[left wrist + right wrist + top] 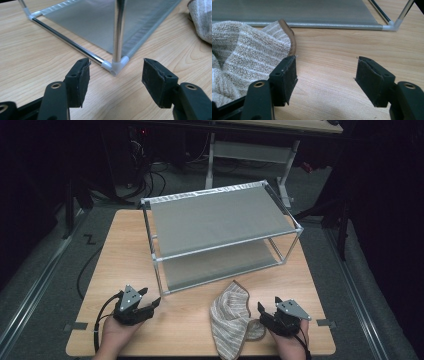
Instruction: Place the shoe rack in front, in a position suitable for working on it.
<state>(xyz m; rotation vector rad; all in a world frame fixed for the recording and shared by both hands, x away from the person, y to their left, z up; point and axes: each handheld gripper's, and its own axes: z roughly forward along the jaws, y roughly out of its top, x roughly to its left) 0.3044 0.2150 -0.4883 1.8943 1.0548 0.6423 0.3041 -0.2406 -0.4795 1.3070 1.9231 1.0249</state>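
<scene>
towel beside right gripper fingers

A striped beige towel with a brown edge is lying crumpled on the wooden surface, just in front of a two-tier metal-framed rack with grey fabric shelves that is standing upright, its near corner post rising vertically.

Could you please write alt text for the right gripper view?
The right tool hovers open over a wooden table, nothing between its black jaws. A striped beige towel lies bunched beside its left jaw, and the rack with its grey fabric shelf stands beyond.
</scene>
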